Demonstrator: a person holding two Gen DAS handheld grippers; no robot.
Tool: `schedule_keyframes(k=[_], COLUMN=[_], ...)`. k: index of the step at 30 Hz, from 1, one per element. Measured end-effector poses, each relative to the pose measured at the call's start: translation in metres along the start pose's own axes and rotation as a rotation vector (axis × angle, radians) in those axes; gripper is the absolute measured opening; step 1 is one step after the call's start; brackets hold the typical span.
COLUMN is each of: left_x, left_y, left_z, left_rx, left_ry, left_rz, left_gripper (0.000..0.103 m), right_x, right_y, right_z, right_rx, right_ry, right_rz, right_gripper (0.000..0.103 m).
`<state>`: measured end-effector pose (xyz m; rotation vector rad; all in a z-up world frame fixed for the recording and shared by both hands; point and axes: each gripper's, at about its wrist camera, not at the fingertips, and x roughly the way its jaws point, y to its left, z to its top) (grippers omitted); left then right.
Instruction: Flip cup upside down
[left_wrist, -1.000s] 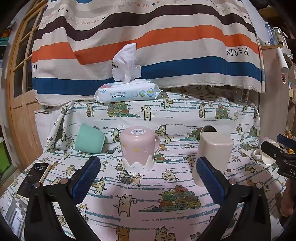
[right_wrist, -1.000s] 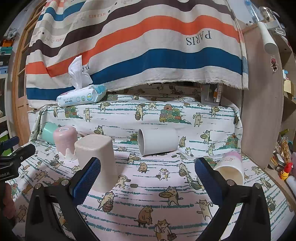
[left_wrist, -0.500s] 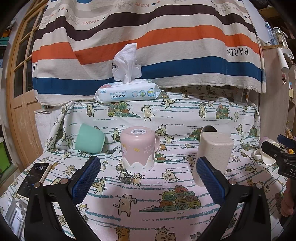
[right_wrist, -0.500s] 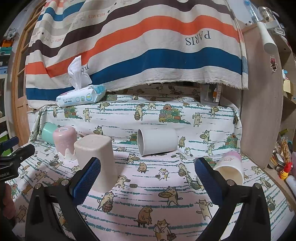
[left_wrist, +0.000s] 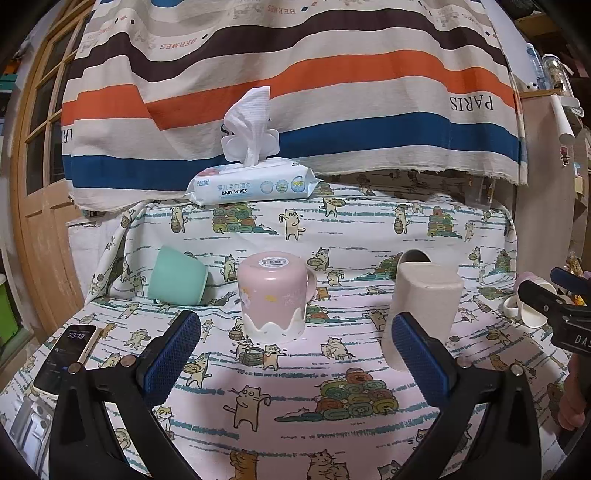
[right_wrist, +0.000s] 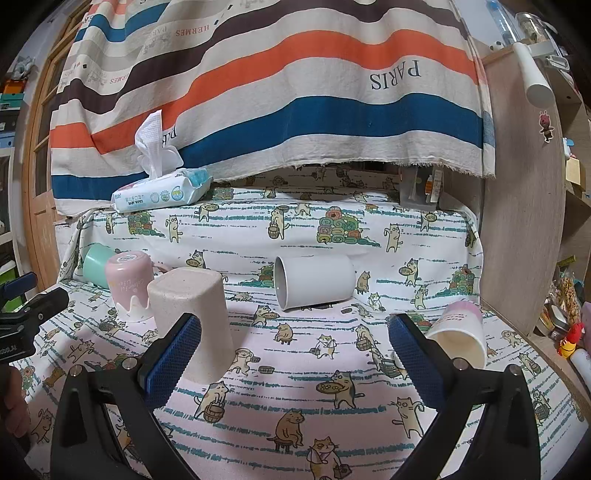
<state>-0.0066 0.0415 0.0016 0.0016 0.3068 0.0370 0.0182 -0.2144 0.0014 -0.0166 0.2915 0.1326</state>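
The white cup (right_wrist: 314, 282) is laid sideways, mouth leftward, seemingly plain and unhandled; both the left gripper (left_wrist: 295, 354) and right gripper (right_wrist: 295, 354) are held spread, empty.

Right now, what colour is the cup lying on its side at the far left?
Mint green cup, clearest in the left wrist view.

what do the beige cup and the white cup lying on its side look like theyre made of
Beige cup: probably matte plastic or a fibre composite; its surface is finely speckled and shows no glare. White cup: smooth, plain and thin-rimmed, likely plastic, though ceramic cannot be ruled out.
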Motion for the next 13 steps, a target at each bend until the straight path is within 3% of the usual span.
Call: schedule_keyframes(k=[13], left_x=[-0.0007], left_y=[0.0000], left_z=[-0.0005], left_rx=[-0.003], left_ry=[-0.001], left_rz=[0.005], left_gripper=[0.103], right_x=[0.0023], right_y=[-0.0027], right_z=[-0.0020], right_rx=[0.005], right_ry=[0.011], right_rz=[-0.006], right_gripper=[0.103])
